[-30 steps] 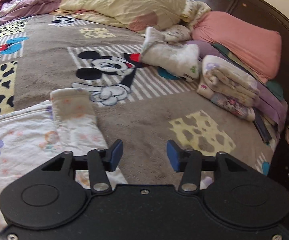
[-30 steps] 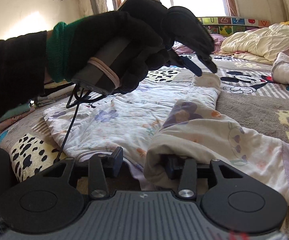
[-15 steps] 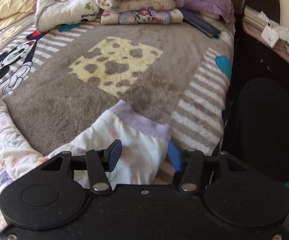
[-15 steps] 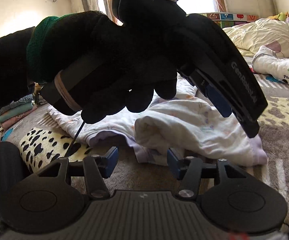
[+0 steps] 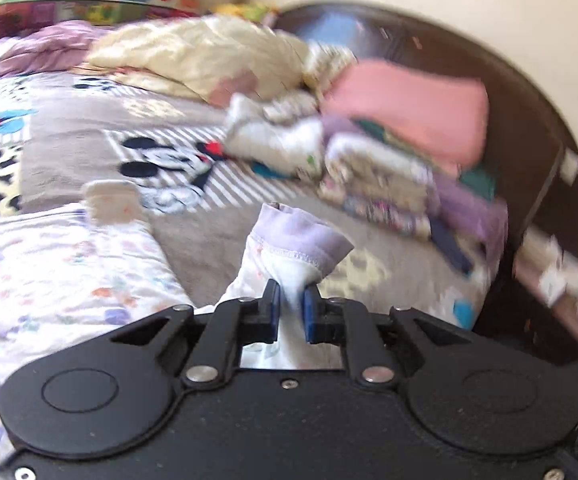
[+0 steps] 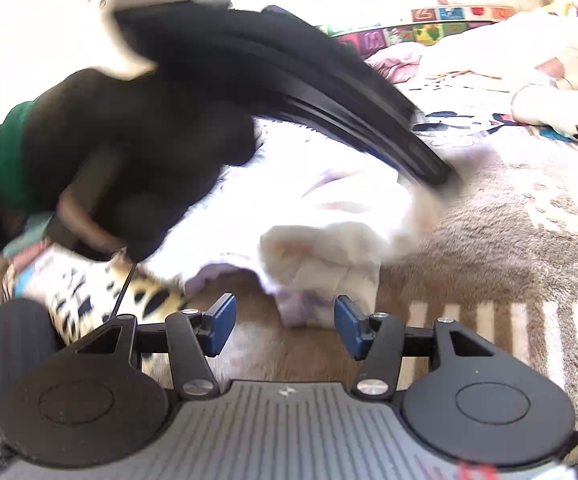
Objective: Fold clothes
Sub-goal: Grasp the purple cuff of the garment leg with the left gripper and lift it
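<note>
A white floral garment (image 5: 49, 272) lies spread on the cartoon-print blanket (image 5: 69, 152). My left gripper (image 5: 291, 300) has its jaws closing, and the blue pads pinch a sleeve just behind its lilac cuff (image 5: 301, 236), which is lifted off the bed. The other sleeve (image 5: 111, 200) lies flat to the left. In the right wrist view, a black-gloved hand (image 6: 149, 140) holds the blurred left gripper (image 6: 441, 180) over the garment (image 6: 329, 208). My right gripper (image 6: 285, 320) is open. A bunched fold with a lilac hem (image 6: 309, 300) lies just ahead of its pads, untouched.
A stack of folded clothes (image 5: 389, 188) and a pink pillow (image 5: 409, 116) sit against the dark headboard (image 5: 529, 100). A cream quilt (image 5: 209, 52) is heaped at the far side. The bed's edge drops off on the right, beyond the striped border (image 6: 529, 340).
The left gripper has shut on the lilac-cuffed sleeve and swung left toward the middle of the bed, lifting it. The right gripper's jaws have spread wider and backed off the fold.
</note>
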